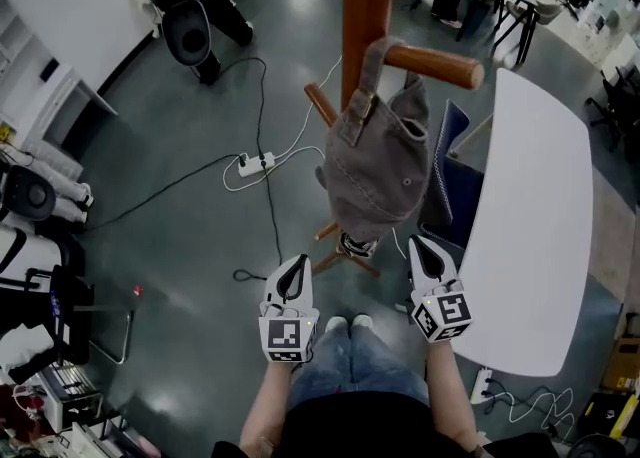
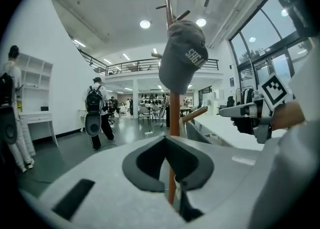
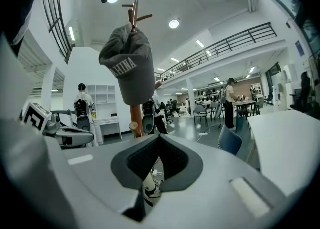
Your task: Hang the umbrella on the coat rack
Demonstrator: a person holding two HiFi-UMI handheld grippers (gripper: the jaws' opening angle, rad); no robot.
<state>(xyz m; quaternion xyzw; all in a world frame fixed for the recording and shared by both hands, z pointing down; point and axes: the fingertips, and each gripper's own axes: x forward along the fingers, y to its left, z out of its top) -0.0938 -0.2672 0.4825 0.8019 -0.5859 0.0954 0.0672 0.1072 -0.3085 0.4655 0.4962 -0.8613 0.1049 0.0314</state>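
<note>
Hanging on coat rack [image 2: 174, 115], cap [image 2: 181, 58] lettering in gripper views only

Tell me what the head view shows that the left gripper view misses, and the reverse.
Head view only: the power strip and cables on the floor, and the person's shoes. Left gripper view only: the top pegs, ceiling lights, and a person with a backpack. Both: the grey cap hanging on the coat rack, the white table, and the right tool, shut and empty. No umbrella in either.
</note>
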